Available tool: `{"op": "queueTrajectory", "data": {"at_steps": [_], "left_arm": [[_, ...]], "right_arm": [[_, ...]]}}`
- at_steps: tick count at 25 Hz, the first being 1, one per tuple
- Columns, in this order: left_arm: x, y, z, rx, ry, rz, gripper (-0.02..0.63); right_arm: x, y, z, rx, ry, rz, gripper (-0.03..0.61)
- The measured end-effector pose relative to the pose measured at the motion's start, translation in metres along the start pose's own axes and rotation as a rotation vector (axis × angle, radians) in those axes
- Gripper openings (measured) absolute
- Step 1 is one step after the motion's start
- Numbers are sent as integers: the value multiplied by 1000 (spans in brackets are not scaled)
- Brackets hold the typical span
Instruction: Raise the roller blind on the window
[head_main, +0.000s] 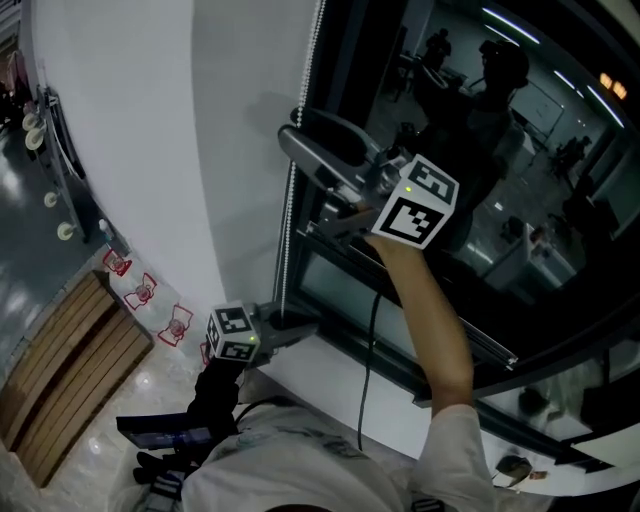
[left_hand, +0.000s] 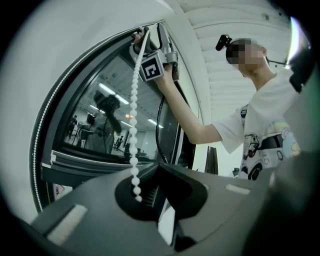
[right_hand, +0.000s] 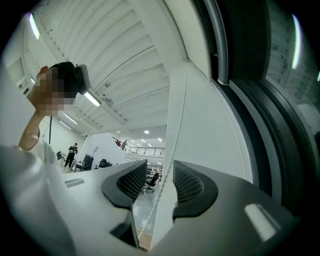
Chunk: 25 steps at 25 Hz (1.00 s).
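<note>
A white bead chain (head_main: 291, 230) hangs along the left edge of the dark window (head_main: 500, 150). High up on it, my right gripper (head_main: 293, 128) stands open. In the right gripper view the chain (right_hand: 177, 135) runs through the gap between the ribbed pads of that gripper (right_hand: 159, 175) and neither pad presses on it. Lower down, just above the sill, my left gripper (head_main: 305, 323) is shut on the chain. In the left gripper view the beads (left_hand: 134, 115) come down taut into its jaws (left_hand: 156, 172), with the right gripper (left_hand: 142, 37) at the top. I cannot make out the blind itself.
A white wall (head_main: 170, 130) stands left of the window, and a white sill (head_main: 330, 390) lies under it. A black cable (head_main: 368, 340) hangs from the right gripper. Far below at the left are a wooden bench (head_main: 70, 370) and red-and-white items (head_main: 145, 290).
</note>
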<state>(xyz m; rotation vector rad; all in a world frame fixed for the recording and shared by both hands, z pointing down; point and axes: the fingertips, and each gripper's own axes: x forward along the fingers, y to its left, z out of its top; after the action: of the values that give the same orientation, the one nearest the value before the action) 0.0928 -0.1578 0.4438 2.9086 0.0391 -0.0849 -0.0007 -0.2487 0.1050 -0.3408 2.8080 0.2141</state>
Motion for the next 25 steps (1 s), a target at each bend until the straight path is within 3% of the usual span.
{"op": "queueTrajectory", "data": {"at_steps": [9, 14, 19, 25], "left_arm": [[-3, 3, -1, -5, -2, 9, -2], [-5, 3, -4, -10, -6, 11, -3], [-3, 3, -4, -13, -6, 7, -3], [-6, 2, -4, -19, -8, 12, -2]], "right_arm": [[26, -8, 68, -68, -84, 29, 138], [30, -6, 76, -70, -106, 33, 123], [25, -11, 83, -64, -144, -11, 18], [21, -7, 82, -14, -157, 7, 15]]}}
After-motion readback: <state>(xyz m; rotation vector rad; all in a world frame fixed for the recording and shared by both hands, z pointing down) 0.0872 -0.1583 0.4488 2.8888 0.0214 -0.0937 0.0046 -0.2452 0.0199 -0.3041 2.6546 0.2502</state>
